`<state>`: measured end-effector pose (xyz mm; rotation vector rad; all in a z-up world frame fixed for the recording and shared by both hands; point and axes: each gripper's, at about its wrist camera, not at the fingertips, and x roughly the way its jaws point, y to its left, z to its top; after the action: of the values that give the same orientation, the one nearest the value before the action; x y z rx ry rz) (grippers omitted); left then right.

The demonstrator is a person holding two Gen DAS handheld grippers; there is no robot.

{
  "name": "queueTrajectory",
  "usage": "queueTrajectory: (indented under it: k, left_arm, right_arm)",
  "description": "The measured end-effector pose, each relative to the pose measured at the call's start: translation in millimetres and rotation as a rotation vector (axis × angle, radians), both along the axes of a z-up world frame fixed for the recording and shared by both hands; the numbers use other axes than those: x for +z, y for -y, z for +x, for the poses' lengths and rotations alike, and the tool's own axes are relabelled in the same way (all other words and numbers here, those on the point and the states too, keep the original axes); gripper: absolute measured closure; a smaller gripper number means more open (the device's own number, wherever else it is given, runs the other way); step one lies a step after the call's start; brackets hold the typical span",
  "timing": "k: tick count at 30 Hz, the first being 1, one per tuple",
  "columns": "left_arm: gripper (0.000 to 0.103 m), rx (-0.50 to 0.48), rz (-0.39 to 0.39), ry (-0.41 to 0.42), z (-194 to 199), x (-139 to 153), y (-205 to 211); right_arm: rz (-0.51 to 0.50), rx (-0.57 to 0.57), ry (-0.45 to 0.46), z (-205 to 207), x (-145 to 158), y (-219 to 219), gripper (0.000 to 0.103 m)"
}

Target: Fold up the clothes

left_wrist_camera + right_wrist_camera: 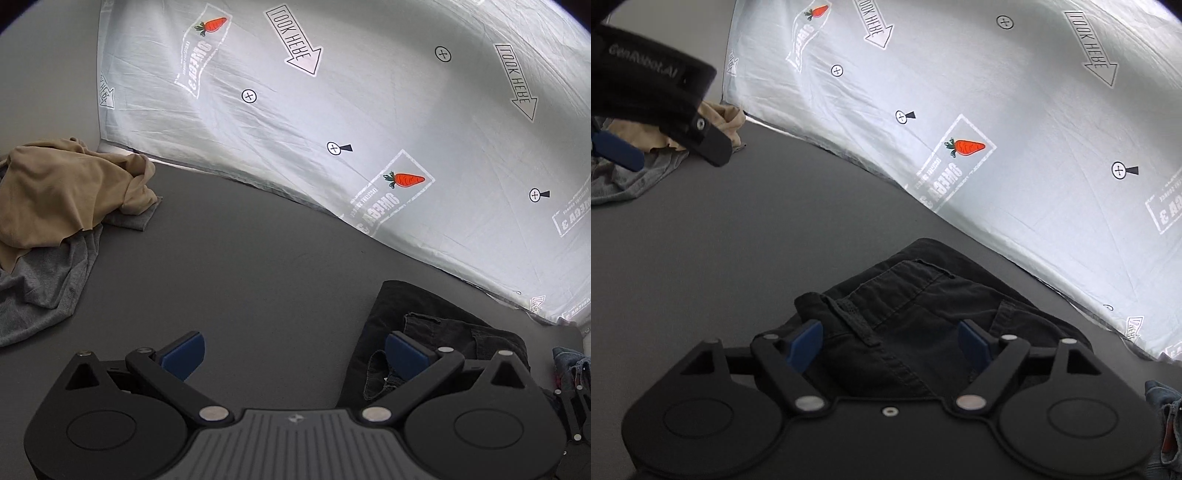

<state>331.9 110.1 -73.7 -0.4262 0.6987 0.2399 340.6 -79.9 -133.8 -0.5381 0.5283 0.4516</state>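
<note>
Folded black shorts (pixel 905 295) lie on the grey table (pixel 738 236); they also show at the lower right of the left wrist view (pixel 436 325). My right gripper (pixel 890 343) is open, its blue pads either side of the shorts' waistband, holding nothing. My left gripper (pixel 293 350) is open and empty over bare table, its right pad at the shorts' left edge. It also shows at the upper left of the right wrist view (pixel 624 147). A tan garment (pixel 62 188) lies crumpled on a grey garment (pixel 40 284) at the far left.
A white printed sheet (pixel 369 103) with carrots and arrows hangs behind the table. Blue denim (pixel 1163 413) lies at the right edge. Bare table (pixel 240 258) lies between the clothes pile and the shorts.
</note>
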Motion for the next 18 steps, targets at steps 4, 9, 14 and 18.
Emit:
queueTrajectory:
  k: [4, 9, 14, 18]
  left_arm:
    - [0.0, -0.101, 0.019, 0.002, 22, 0, 34]
    - [0.0, -0.225, 0.037, -0.026, 36, -4, 79]
    - [0.0, -0.315, 0.069, -0.068, 37, -11, 118]
    - [0.0, -0.338, 0.109, -0.084, 41, -11, 138]
  right_arm:
    - [-0.123, -0.182, 0.087, 1, -3, 51, 0.012]
    - [-0.284, -0.283, 0.049, 0, -40, 114, 0.012]
    - [-0.362, -0.263, 0.051, -17, -60, 136, 0.012]
    - [-0.393, -0.385, 0.085, -6, -74, 147, 0.006]
